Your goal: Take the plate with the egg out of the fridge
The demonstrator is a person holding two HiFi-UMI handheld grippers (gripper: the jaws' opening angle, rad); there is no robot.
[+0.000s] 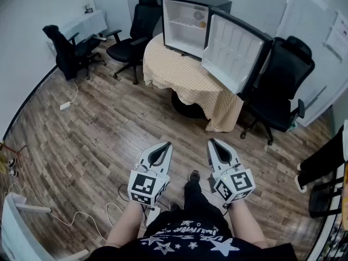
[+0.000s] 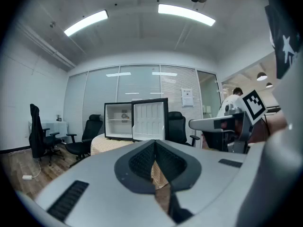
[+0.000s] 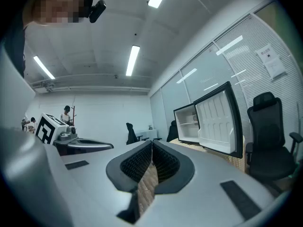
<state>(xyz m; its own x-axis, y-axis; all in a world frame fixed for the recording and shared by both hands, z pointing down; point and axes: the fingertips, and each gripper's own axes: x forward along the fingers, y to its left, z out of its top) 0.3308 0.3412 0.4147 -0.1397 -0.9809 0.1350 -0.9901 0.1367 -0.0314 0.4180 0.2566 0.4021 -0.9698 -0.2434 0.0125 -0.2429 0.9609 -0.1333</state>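
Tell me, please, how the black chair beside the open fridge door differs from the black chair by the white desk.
The door-side chair stands right of the table, close to it; the desk-side chair stands far left near the wall, apart from the table. The fridge door overlaps the door-side chair's edge; the desk-side chair shows whole. Both are black, wheeled and unoccupied.

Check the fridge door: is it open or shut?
Open. The door stands swung wide to the right, baring the white interior and shelf of the fridge.
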